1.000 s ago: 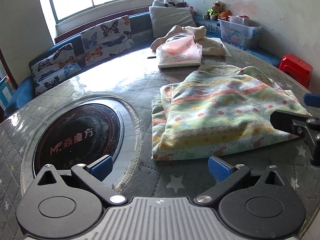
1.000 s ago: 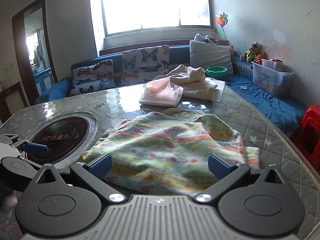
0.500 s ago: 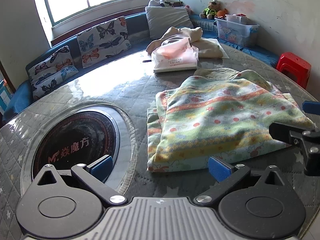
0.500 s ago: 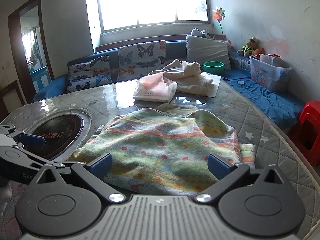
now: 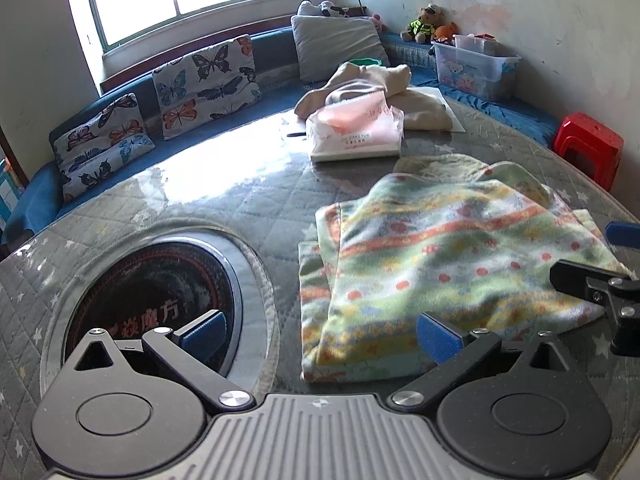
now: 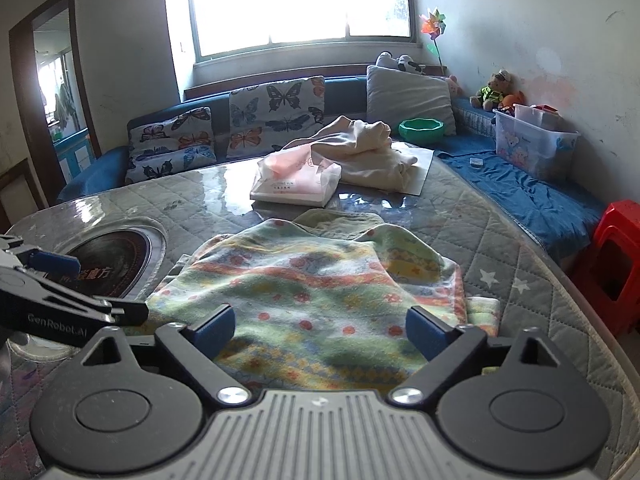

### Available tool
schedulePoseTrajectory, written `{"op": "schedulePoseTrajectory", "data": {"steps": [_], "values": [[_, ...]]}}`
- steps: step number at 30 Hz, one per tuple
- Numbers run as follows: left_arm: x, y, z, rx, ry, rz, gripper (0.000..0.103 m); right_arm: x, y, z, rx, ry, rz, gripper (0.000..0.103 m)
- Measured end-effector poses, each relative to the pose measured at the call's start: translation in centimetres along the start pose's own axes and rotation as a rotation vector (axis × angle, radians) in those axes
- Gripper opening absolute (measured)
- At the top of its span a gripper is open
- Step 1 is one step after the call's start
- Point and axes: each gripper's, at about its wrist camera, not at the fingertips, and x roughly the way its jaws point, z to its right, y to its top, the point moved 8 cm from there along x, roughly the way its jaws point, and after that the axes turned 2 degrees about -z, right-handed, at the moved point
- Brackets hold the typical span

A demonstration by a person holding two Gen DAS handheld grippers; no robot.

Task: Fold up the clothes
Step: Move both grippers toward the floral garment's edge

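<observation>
While the left gripper and right gripper both hover with jaws apart, the folded patterned garment lies on the quilted grey table beside its round black inset, before a blue window bench.

"GenRobot.AI" on left tool; "魔方" on black hob.
</observation>
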Motion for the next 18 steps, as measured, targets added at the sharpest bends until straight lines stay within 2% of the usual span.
{"op": "schedulePoseTrajectory", "data": {"steps": [4, 18], "values": [[0.3, 0.7, -0.2, 0.002, -0.012, 0.003, 0.103, 0.6, 0.4, 0.3, -0.002, 0.009, -0.012, 0.088], [1.7, 2.9, 0.5, 0.018, -0.072, -0.004, 0.087, 2.9, 1.9, 1.1, -0.028, 0.008, -0.031, 0.075]]}}
